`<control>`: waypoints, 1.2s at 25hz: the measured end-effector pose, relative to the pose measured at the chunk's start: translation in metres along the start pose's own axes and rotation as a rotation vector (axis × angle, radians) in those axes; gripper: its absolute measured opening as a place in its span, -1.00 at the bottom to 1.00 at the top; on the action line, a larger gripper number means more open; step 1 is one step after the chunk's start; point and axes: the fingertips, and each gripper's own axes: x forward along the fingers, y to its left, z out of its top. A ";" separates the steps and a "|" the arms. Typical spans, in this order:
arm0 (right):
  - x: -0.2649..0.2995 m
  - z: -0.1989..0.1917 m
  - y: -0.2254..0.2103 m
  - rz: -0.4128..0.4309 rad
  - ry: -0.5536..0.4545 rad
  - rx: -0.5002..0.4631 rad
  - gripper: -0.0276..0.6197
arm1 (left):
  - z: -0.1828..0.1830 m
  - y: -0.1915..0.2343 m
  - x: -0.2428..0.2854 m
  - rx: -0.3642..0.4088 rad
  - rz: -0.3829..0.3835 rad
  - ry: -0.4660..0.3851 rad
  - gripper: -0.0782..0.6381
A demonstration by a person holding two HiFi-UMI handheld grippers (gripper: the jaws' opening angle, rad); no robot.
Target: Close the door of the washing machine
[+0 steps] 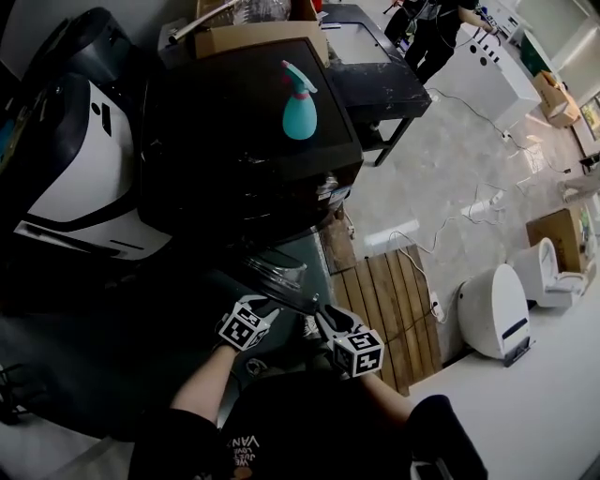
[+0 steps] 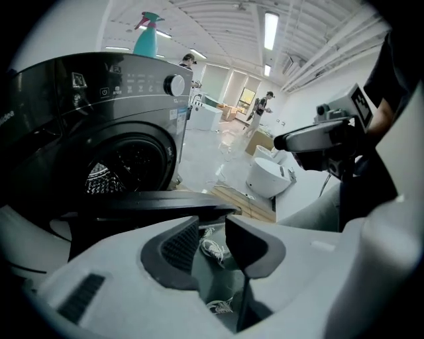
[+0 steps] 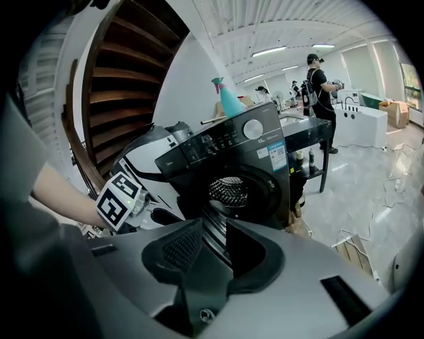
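The black front-loading washing machine (image 1: 244, 141) stands with a teal spray bottle (image 1: 300, 103) on its top. Its round door (image 1: 281, 274) hangs swung out toward me, and the drum (image 3: 228, 189) shows behind it. My left gripper (image 1: 270, 307) is at the door's near edge; in the left gripper view the door (image 2: 152, 202) lies as a dark slab just past the tips of the left gripper (image 2: 212, 225), whose jaws keep a narrow empty gap. My right gripper (image 1: 324, 315) is beside the door's free edge. In its own view the right gripper (image 3: 213, 228) has parted jaws, and the door's ribbed edge (image 3: 213, 238) shows through the gap.
A white and black appliance (image 1: 75, 178) stands left of the washer. A wooden pallet (image 1: 394, 309) and a white toilet (image 1: 497, 309) are on the floor to the right, with cables (image 1: 469, 206) trailing. People (image 1: 436, 28) stand at the far end by a white unit.
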 end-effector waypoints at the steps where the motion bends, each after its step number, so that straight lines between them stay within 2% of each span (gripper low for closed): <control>1: 0.004 0.005 -0.008 0.001 0.003 0.002 -0.57 | 0.007 0.005 0.003 -0.015 0.010 -0.008 -0.44; 6: 0.020 0.022 -0.045 0.014 0.031 -0.020 -0.66 | 0.037 0.029 0.019 -0.076 0.086 -0.046 -0.72; 10: 0.036 0.029 -0.064 0.014 0.057 -0.057 -0.87 | 0.060 0.042 0.027 -0.127 0.127 -0.085 -0.75; 12: 0.046 0.031 -0.069 0.010 0.064 -0.057 -0.91 | 0.067 0.048 0.030 -0.141 0.143 -0.094 -0.75; 17: 0.075 0.034 -0.083 -0.022 0.051 0.041 -0.91 | 0.083 0.063 0.037 -0.166 0.153 -0.101 -0.75; 21: 0.105 0.029 -0.093 -0.062 0.078 0.139 -0.91 | 0.091 0.076 0.039 -0.217 0.143 -0.103 -0.75; 25: 0.134 0.026 -0.110 -0.119 0.096 0.215 -0.91 | 0.103 0.087 0.042 -0.229 0.125 -0.108 -0.75; 30: 0.158 0.049 -0.132 -0.158 0.038 0.286 -0.91 | 0.123 0.102 0.048 -0.256 0.119 -0.137 -0.75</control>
